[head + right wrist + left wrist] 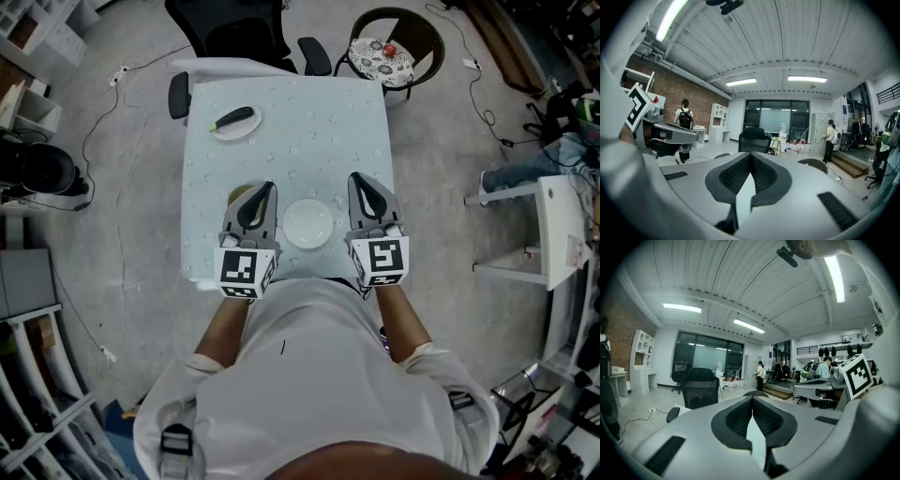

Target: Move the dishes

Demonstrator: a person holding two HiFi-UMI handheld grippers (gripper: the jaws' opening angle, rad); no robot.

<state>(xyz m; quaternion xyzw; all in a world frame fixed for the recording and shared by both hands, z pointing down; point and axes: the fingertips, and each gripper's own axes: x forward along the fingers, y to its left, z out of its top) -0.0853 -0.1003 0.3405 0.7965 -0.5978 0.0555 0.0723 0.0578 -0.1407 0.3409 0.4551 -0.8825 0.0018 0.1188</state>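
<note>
A white dish is seen near the front edge of the surface, flanked by the left gripper and right gripper. Both jaws are closed tip to tip, with nothing held. A second plate with a dark vegetable is set far left.

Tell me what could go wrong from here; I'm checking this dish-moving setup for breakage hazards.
1. The white plate lies near the table's front edge between the left gripper and right gripper; a bump might slide it off.
2. Both pairs of jaws are shut, so they may push its rim, not grip it.
3. The dark green vegetable could roll off the far plate if tilted.
</note>
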